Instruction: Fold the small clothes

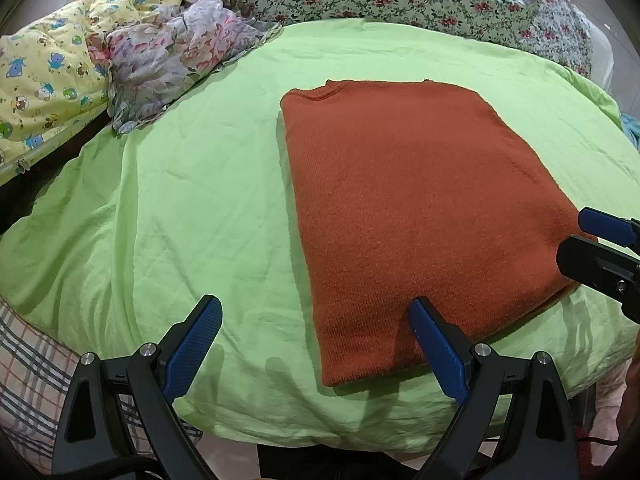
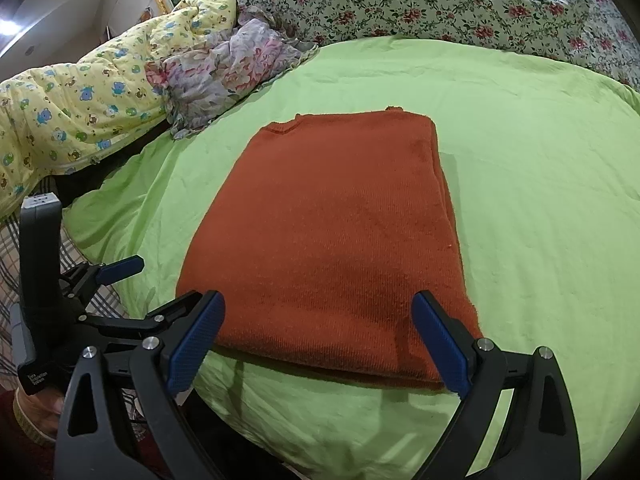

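Sweater (image 1: pixel 416 216), rust-orange knit, lying flat as a folded rectangle on green bed sheet (image 1: pixel 192 208), neckline at far end. Left gripper (image 1: pixel 316 344) with jaws apart at near left corner, right gripper (image 2: pixel 320 340) with jaws apart over near hem, neither clamped on fabric. For next fold, probably best to pinch both near corners through all layers, lift evenly, carry hem to neckline; layer count at right edge unclear.

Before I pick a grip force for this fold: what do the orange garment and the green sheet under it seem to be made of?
The orange garment looks like a thick matte knit, wool or acrylic: fine ribbed rows and fuzzy edges show. The green sheet looks like thin, smooth woven cotton or a blend, judging by its fine sharp creases. Both tongs hang open, holding nothing.
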`<control>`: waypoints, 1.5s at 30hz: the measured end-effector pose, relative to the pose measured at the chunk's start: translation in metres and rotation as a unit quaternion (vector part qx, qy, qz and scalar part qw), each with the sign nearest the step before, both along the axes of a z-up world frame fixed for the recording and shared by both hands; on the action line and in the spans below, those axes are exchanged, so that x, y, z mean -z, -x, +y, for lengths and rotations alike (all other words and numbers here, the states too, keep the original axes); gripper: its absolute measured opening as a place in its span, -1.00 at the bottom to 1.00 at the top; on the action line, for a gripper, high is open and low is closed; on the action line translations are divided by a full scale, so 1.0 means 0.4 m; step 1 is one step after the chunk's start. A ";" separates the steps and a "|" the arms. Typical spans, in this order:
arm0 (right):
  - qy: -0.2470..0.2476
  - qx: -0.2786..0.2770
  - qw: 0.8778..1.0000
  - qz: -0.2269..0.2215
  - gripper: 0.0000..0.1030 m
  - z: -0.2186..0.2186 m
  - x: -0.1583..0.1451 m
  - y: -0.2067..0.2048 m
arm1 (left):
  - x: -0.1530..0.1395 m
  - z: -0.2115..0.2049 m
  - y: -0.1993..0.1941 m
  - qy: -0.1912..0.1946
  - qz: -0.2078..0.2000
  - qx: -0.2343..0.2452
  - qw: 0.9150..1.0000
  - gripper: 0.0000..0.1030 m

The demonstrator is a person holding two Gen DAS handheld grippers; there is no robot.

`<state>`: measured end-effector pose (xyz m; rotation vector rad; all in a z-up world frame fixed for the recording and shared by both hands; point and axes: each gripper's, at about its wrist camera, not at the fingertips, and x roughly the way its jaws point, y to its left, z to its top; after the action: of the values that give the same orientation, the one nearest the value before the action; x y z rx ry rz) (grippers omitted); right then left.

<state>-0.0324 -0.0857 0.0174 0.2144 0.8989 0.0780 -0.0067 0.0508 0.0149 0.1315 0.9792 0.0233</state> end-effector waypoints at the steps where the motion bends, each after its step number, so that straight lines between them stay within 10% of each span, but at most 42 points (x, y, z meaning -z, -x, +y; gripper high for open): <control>1: 0.000 0.000 1.000 0.000 0.83 0.000 0.000 0.000 | 0.000 0.000 0.000 0.000 0.000 0.000 1.000 0.84; 45: -0.006 0.001 1.000 0.002 0.83 0.005 -0.008 -0.014 | -0.007 0.003 -0.015 0.000 0.002 0.004 1.000 0.84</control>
<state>-0.0267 -0.0836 0.0208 0.2256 0.9019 0.0810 -0.0009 0.0518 0.0176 0.1349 0.9834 0.0155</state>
